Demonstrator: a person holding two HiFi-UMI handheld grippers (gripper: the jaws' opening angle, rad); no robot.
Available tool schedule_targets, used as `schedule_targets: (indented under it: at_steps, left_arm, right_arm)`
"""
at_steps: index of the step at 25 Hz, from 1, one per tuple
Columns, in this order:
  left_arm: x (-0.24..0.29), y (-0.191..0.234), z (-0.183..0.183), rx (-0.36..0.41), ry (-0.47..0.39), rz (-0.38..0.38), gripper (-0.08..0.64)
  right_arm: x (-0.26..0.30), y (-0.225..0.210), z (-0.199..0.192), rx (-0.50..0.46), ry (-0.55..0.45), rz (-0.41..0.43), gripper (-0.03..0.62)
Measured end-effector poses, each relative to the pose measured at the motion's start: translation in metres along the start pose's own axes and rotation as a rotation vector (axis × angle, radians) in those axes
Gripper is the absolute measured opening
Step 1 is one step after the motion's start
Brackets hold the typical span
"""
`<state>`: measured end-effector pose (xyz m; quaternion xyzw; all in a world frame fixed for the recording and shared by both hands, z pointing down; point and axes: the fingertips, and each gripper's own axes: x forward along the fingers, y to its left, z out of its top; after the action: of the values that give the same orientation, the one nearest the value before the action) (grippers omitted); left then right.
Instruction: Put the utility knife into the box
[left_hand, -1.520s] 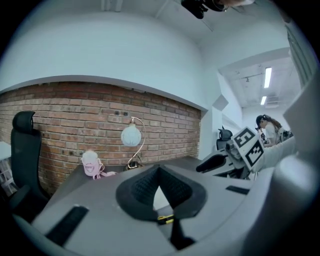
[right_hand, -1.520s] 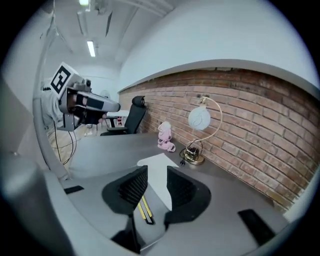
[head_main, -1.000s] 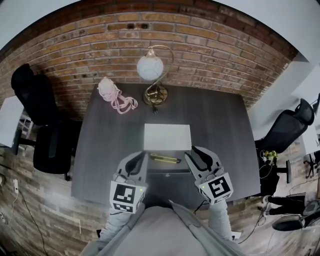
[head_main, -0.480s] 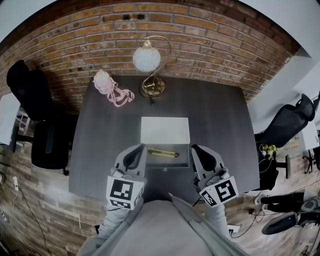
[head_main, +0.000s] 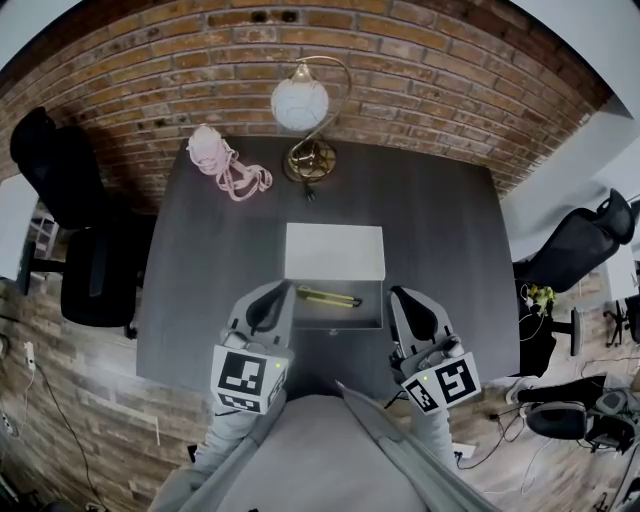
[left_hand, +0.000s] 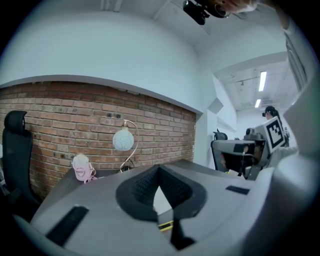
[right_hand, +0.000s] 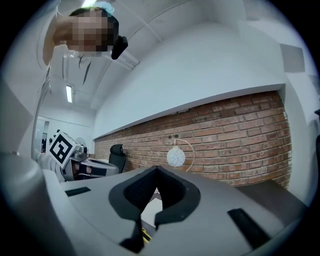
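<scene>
My right fingers (head_main: 415, 318) just closed, empty; left fingers (head_main: 266, 308) shut, empty too. Knife (head_main: 328, 296) lies in box (head_main: 340, 316): task looks done.

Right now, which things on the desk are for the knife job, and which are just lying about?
For the job:
yellow knife, lying in the open grey box
white flat piece behind the box, maybe its lid

Just lying about:
lamp
pink thing with cords
black chair left of the desk
</scene>
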<state>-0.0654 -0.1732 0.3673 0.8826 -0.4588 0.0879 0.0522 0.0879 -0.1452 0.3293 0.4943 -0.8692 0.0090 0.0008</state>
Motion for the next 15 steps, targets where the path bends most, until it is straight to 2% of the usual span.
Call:
schedule_targets:
  at_steps: [15]
  left_arm:
    - [0.001,0.006,-0.003,-0.008,0.002,-0.001,0.02]
  right_arm:
    - [0.005,0.003,-0.012,0.002,0.037,-0.014,0.017]
